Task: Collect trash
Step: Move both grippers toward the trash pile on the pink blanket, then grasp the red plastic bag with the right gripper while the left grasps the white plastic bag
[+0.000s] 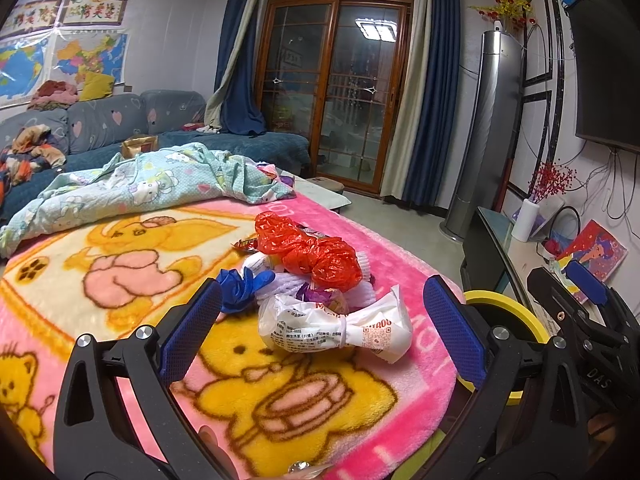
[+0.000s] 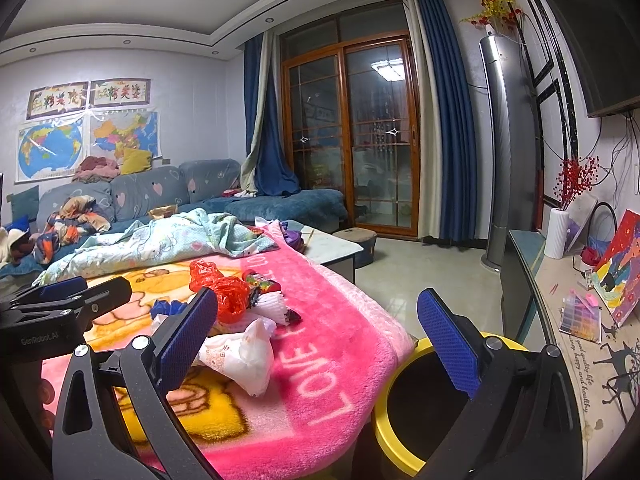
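Trash pile (image 1: 308, 276) sits on the pink cartoon-bear blanket (image 1: 120, 280) that covers the surface, seen from the left wrist view. Nearest piece is a white printed wrapper (image 1: 340, 330), twisted and cinched at its middle, long axis running left-right across the view, flared ends pointing to either side. Behind it: white foam netting (image 1: 280, 288), a crumpled blue glove (image 1: 240, 286), a knotted red plastic bag (image 1: 316, 254) on top. Left claw (image 1: 322, 314) wide apart, blue pads either side of the wrapper, not touching it, holding nothing. Yellow-rimmed bin (image 1: 504, 320) off the blanket's right edge, right claw partly visible beyond it.

Right wrist view: right claw (image 2: 316, 336) also spread wide, empty, hanging over the blanket edge. White wrapper (image 2: 240, 354) lies just right of the left pad (image 2: 188, 336), long axis now slanting toward the camera, one flared end pointing down-right. Red plastic bag (image 2: 224, 292) and foam netting (image 2: 272, 304) behind it. Yellow-rimmed bin (image 2: 392, 412) below, right beside the blanket edge, dark inside. Left claw (image 2: 64, 286) enters at far left.
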A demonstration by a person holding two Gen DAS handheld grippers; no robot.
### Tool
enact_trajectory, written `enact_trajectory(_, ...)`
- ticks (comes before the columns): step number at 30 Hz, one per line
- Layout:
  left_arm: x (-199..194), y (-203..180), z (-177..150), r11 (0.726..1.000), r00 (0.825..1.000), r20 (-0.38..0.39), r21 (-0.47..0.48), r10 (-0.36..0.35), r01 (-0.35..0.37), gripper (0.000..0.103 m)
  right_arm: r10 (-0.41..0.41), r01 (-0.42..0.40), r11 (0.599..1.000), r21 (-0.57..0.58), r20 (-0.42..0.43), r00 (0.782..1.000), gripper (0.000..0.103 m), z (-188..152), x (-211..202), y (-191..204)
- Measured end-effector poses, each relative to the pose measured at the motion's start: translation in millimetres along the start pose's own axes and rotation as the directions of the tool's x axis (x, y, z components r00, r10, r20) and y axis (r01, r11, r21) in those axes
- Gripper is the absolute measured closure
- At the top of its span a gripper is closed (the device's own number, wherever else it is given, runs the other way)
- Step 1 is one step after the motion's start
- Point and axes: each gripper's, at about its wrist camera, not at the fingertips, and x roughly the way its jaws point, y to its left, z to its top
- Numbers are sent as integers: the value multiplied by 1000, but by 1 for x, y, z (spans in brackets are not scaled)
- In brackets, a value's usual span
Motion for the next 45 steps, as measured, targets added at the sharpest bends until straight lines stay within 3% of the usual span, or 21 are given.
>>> enact_trajectory(18,6,8,-4,1000,1000,-25,-18,1,-1,11,10,-10,1000,2,-35,999,6,-2,6,3)
enact_trajectory(28,18,47,-3,992,997,-71,-120,24,-33,11,108,-110,994,-20,-76,991,6,7,30,13)
enact_trajectory(38,32,95,-5,967,992,-111,-242,52,-78,11,194,-202,978,-41,-154,969,6,13,65,29)
enact_trajectory(42,41,106,-6,961,991,-134,-273,13,-50,11,205,-216,976,-38,-191,960,6,13,82,33)
enact_trajectory(45,51,110,-6,953,986,-153,-302,-62,13,11,210,-225,973,-49,-218,953,6,14,97,36)
